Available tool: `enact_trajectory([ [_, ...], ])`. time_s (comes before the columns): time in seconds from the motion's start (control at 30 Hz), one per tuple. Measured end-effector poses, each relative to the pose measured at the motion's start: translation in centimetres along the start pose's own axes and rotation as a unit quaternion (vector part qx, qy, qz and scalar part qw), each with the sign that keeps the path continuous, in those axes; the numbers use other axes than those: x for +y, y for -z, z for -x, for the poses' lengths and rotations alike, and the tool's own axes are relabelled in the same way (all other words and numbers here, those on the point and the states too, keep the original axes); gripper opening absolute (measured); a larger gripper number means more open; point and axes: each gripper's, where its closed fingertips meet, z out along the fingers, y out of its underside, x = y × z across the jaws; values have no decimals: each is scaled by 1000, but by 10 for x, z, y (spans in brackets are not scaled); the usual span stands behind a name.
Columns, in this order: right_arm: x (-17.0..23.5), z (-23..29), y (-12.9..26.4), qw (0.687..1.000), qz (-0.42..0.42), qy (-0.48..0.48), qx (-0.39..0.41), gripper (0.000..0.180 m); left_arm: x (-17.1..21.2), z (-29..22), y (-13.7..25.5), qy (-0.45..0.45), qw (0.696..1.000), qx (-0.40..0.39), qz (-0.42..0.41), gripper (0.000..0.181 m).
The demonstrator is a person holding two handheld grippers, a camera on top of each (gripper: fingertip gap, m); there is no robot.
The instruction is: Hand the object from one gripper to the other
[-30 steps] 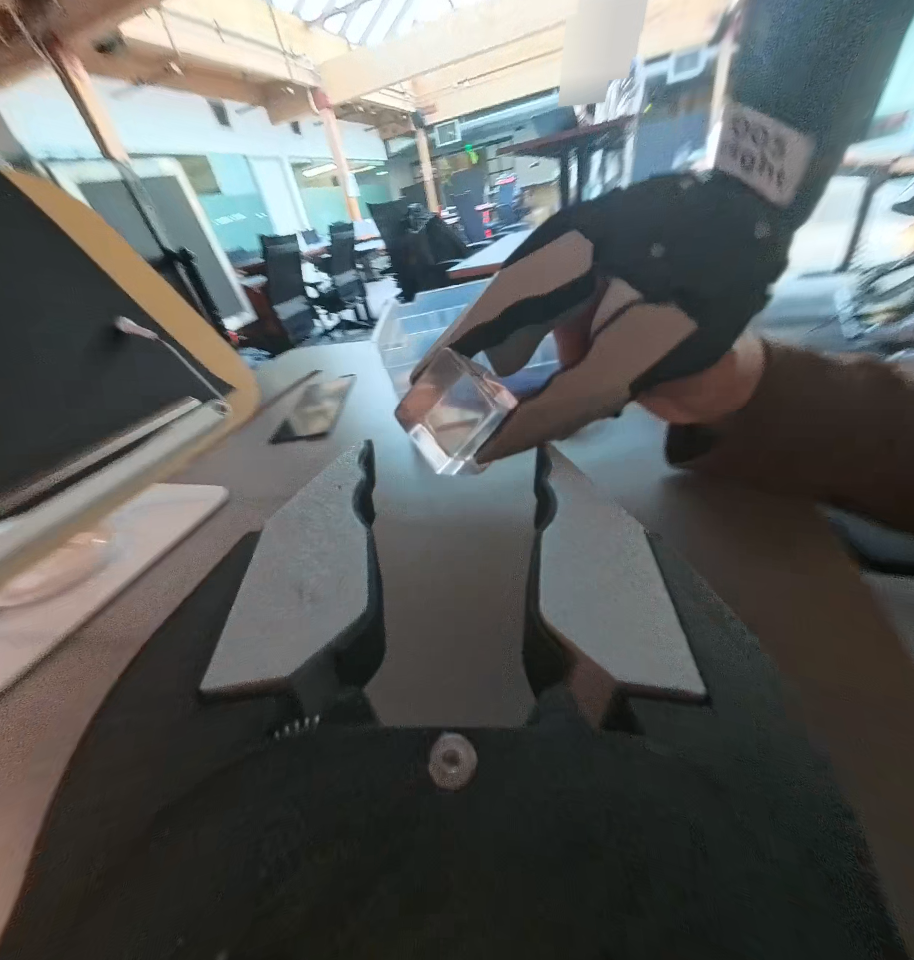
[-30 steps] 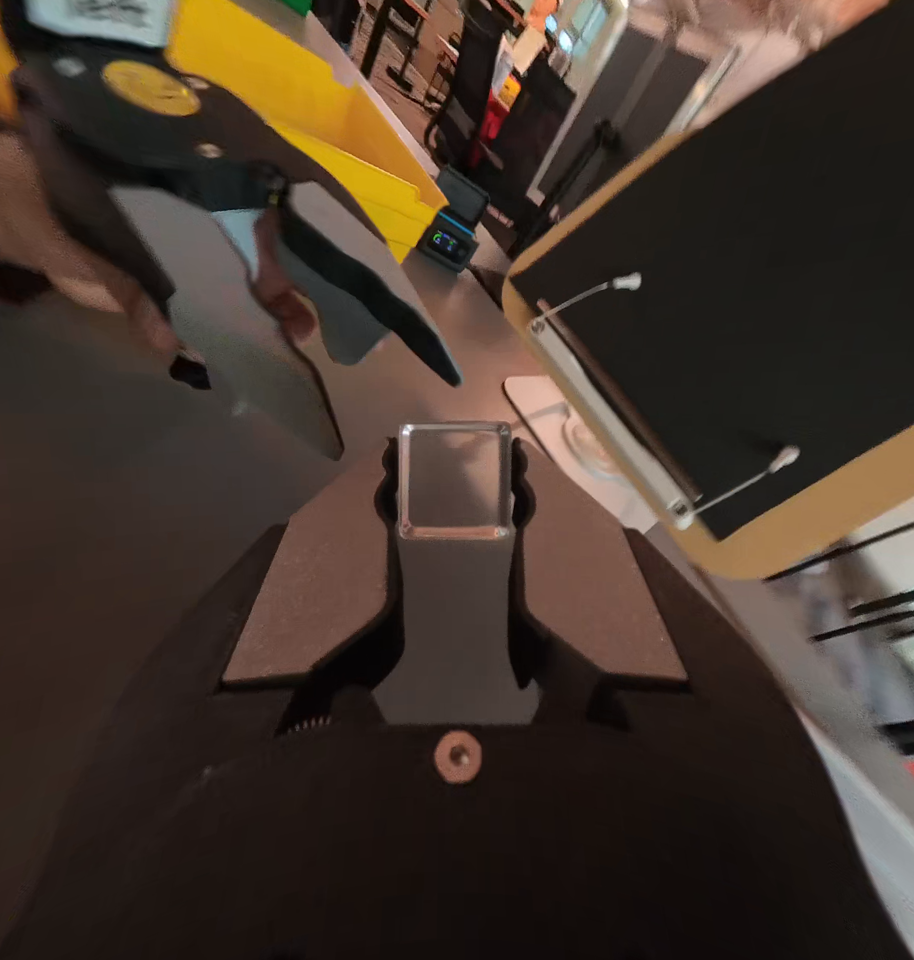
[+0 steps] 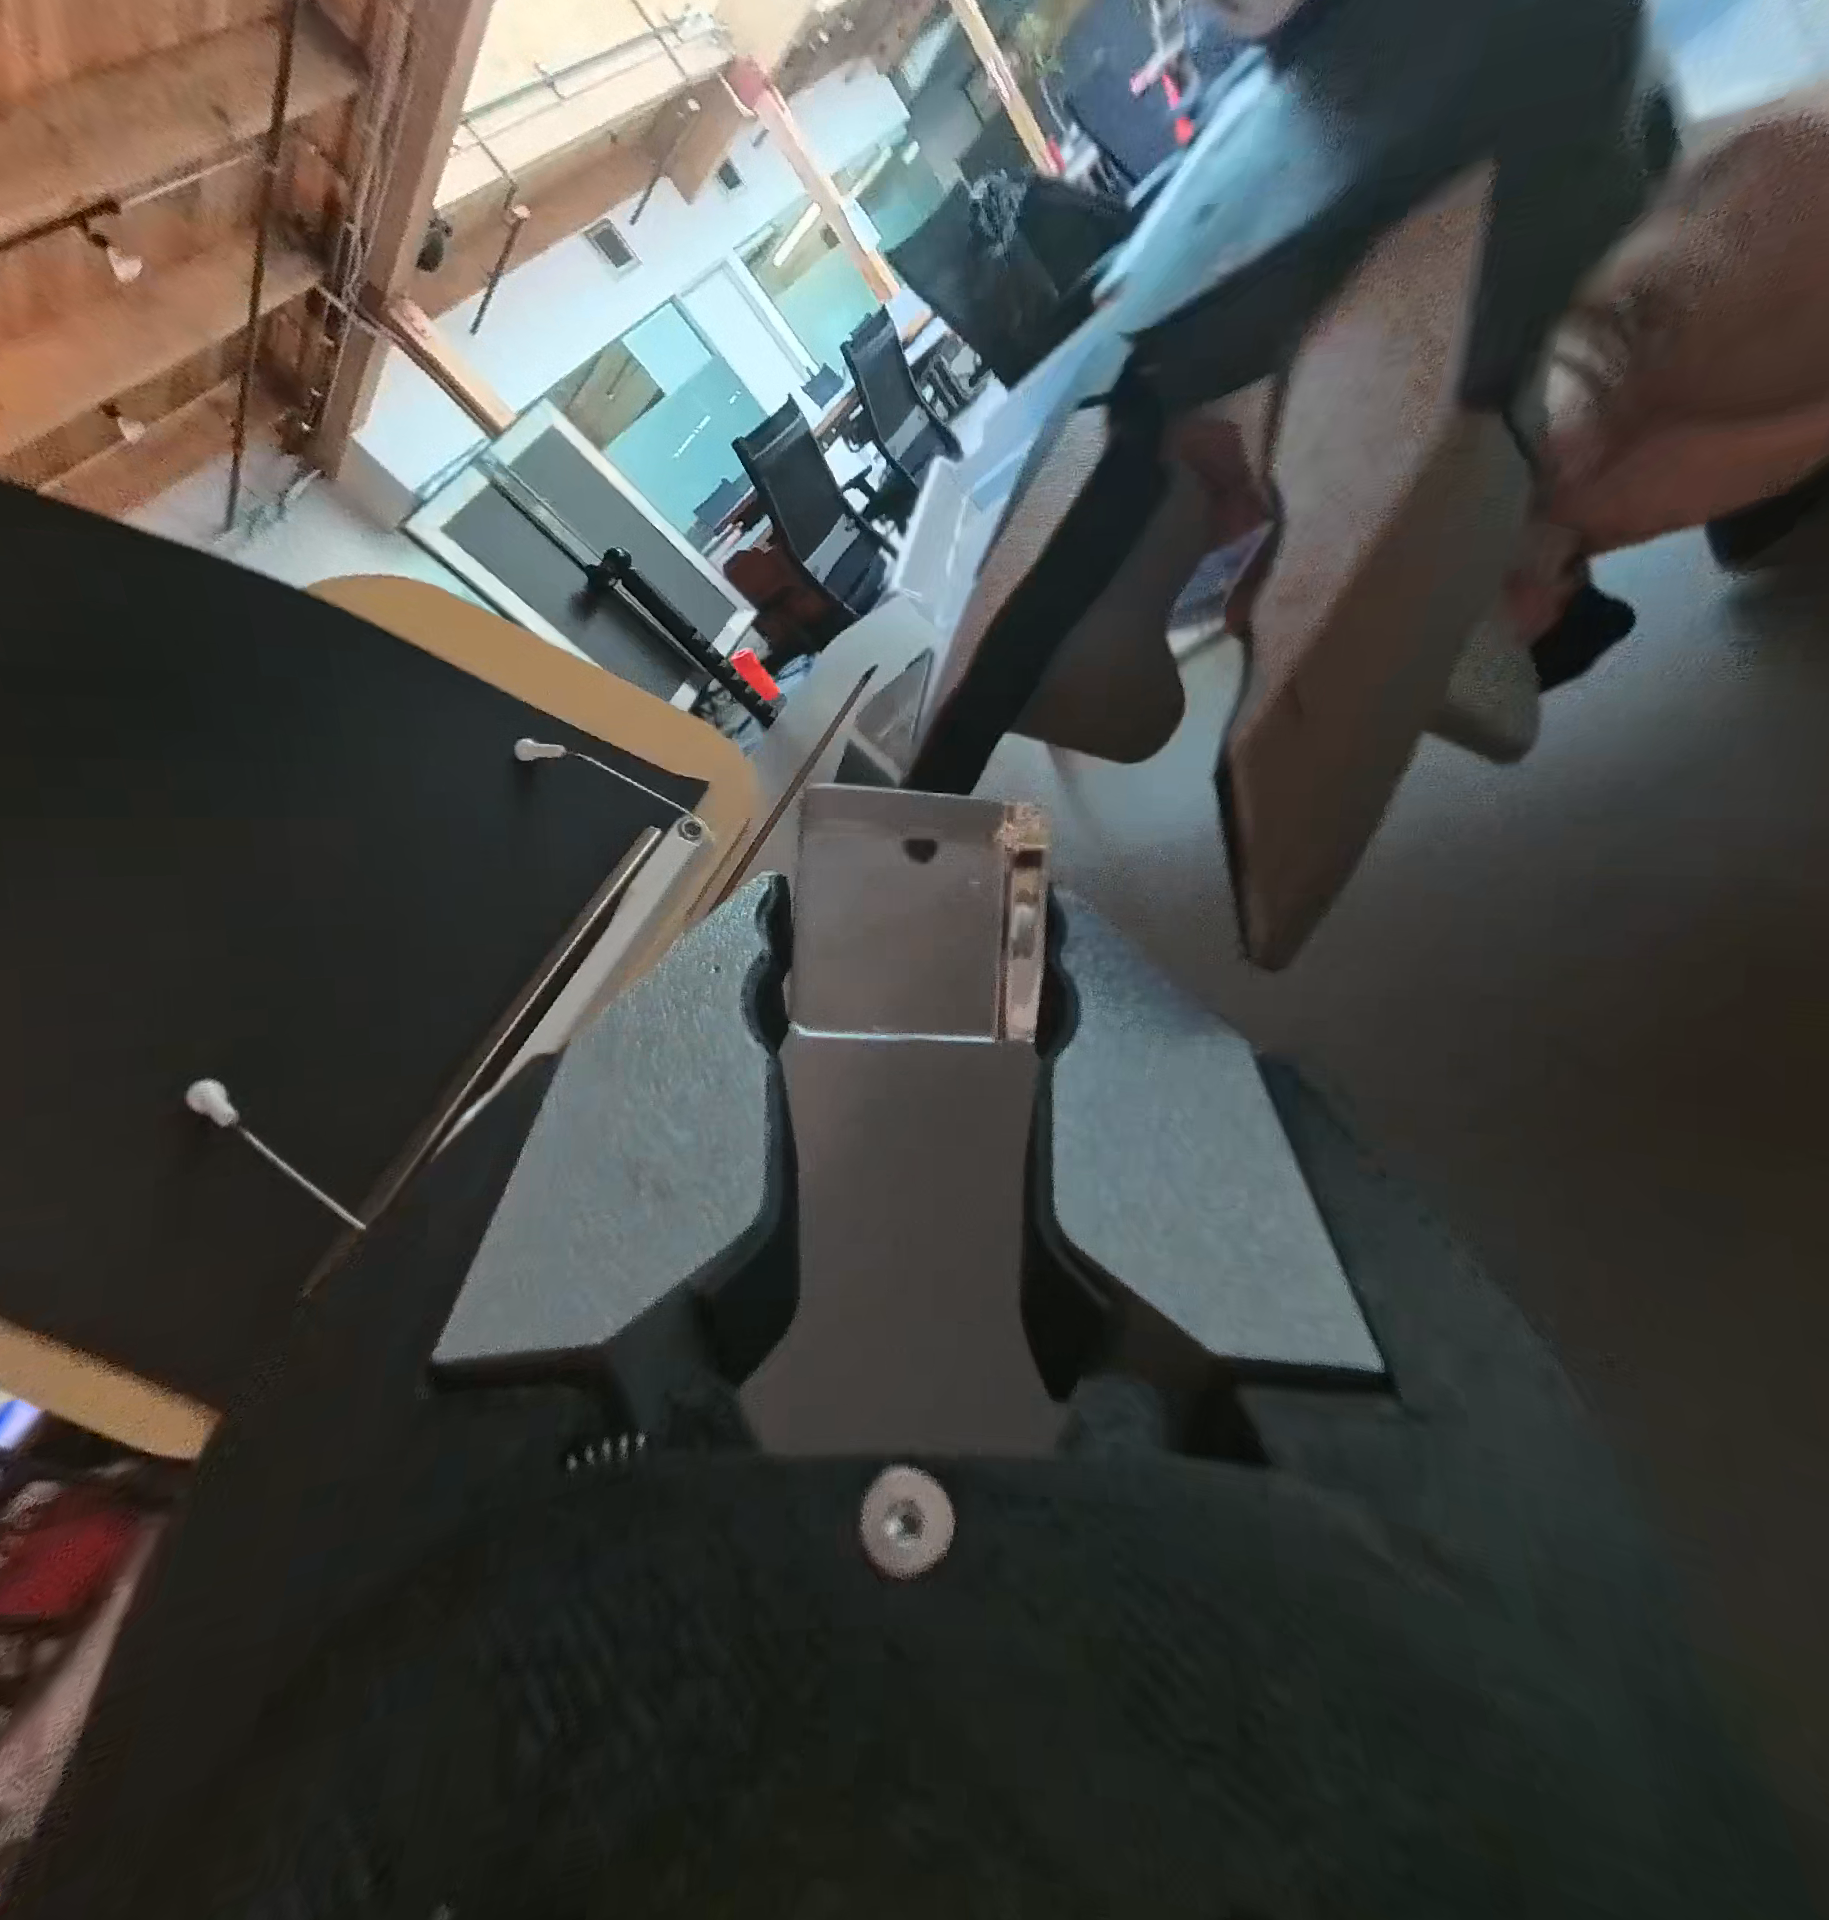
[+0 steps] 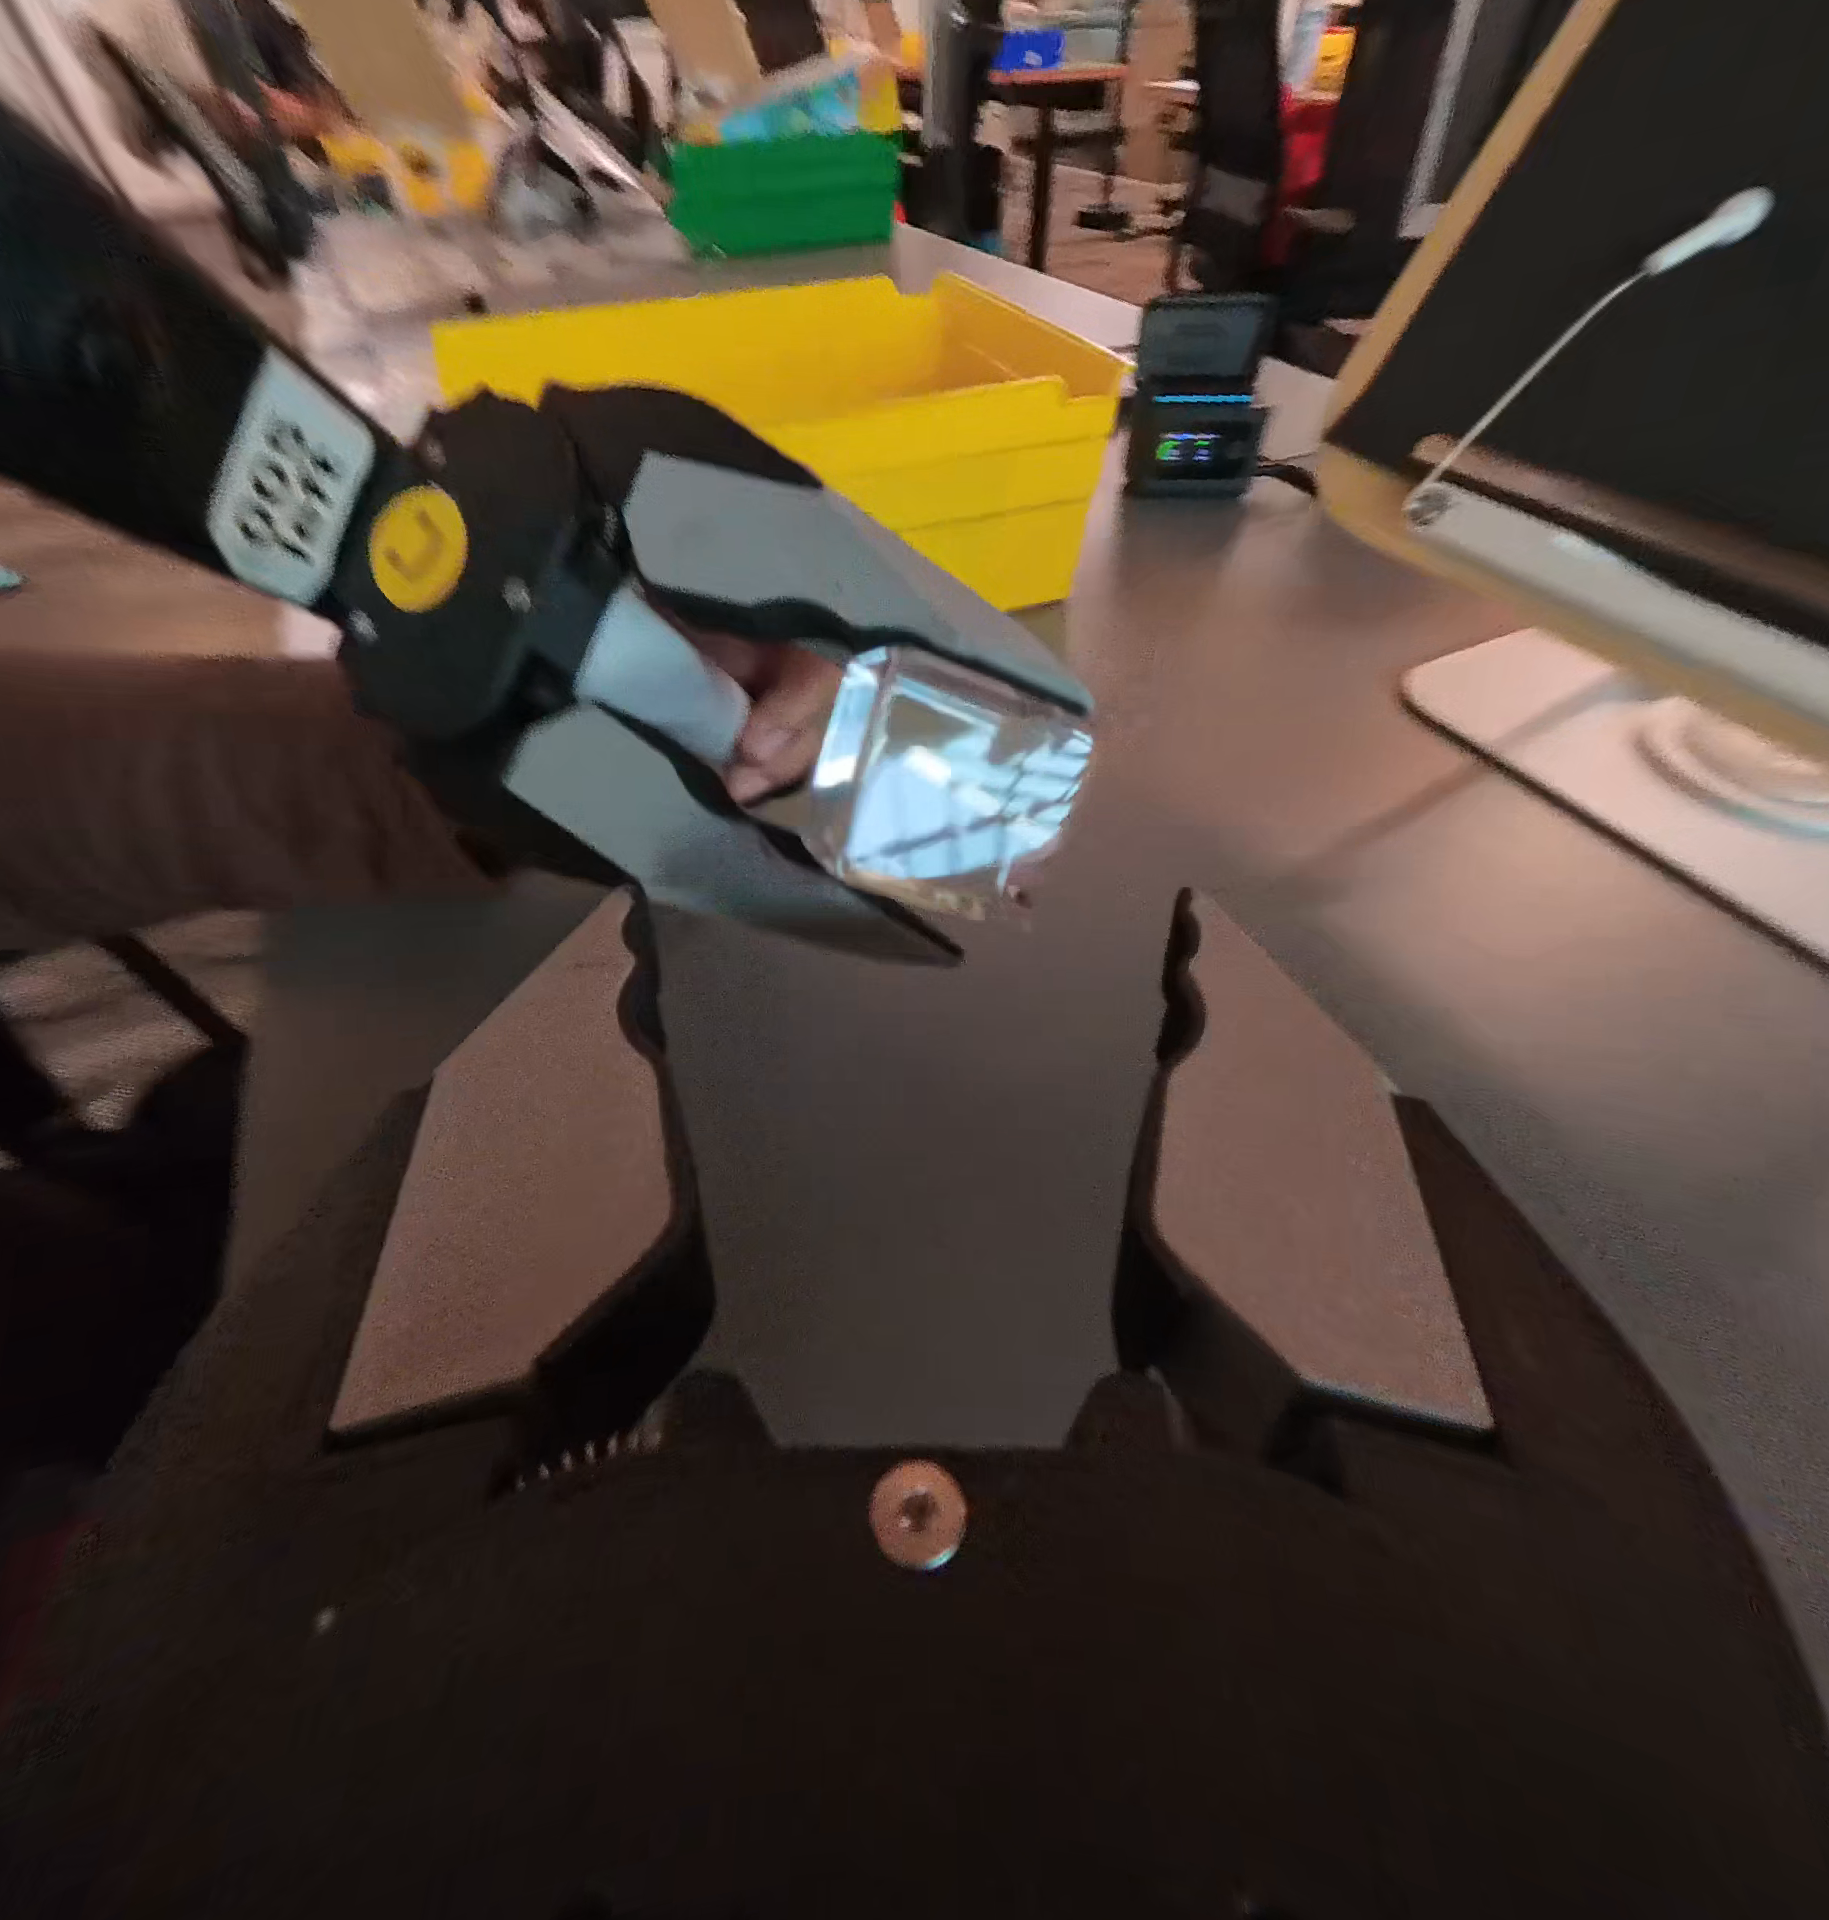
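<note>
A: Left gripper [image 3: 915,925], own view: fingers [image 3: 671,1122] clamped on the clear acrylic block [image 3: 894,925]. Block sits at the tips, pinched on its two side faces, front end sticking out past them.

B: Right side?

A: Right gripper [image 4: 915,966] has fingers [image 4: 536,1195] spread wide with nothing between them. Only dark bench [image 4: 1512,1039] shows through the gap.

B: Where's the block relative to it?

A: In the right wrist view it's just ahead of the right tips and slightly above, held aloft off the bench. Left gripper comes in from the left side at an angle, so the block's exposed end points toward the right gripper's gap. Long axis hard to call: it looks close to cubic, and refraction blurs the edges.

B: So handover state?

A: My read: the block is on the left side now and the right one isn't touching it. Any regrasp would need the free faces, since the left fingers cover the other pair.

B: Background?

A: Farther off: monitor [image 4: 1668,312] on its stand to the right, yellow bin [image 4: 837,416], small black device with a lit display [image 4: 1196,416], green bin [image 4: 785,197] beyond.
</note>
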Motion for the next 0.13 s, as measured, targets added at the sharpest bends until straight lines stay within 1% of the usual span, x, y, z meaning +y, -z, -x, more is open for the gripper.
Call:
enact_trajectory([
  [0.03,-1,1,-2,1000,-9,-18,-13,94,3,-4,-2,-20,1000,2,9,43],
  [0.13,-2,-1,-8,996,-24,-80,-30,80,9,-12,-5,-72,997,3,30,44],
])
